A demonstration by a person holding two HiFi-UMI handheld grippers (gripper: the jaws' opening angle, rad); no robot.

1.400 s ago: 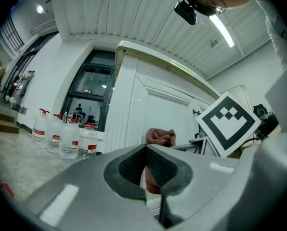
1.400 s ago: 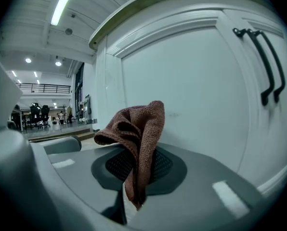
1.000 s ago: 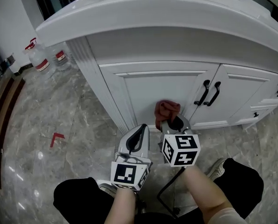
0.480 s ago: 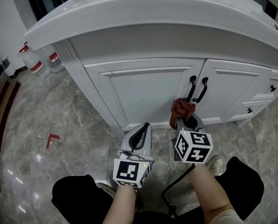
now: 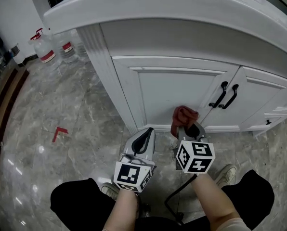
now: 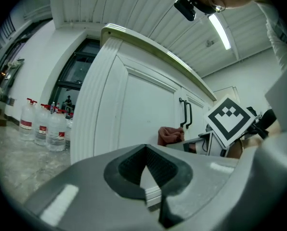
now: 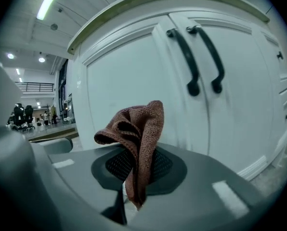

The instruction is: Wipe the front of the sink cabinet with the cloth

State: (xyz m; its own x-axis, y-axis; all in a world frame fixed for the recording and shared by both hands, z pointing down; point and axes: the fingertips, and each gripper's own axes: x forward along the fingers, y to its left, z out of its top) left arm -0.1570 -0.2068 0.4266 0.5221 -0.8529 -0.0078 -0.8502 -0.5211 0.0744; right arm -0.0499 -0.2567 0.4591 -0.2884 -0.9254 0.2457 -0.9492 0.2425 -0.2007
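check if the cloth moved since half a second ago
Yes. The cloth in the right hand-held gripper went left: it was just below the black door handles, now it is clearly left of them.

We can read no text, brand or number. The water bottles (image 5: 47, 52) carry red labels, but the print is too small; each marker cube (image 5: 195, 157) shows only black-and-white squares.

My left gripper (image 5: 142, 141): held low, jaws together, nothing between them. My right gripper (image 5: 187, 130): just beside it, slightly ahead, jaws clamped on the cloth (image 5: 183, 114). Both forearms bare.
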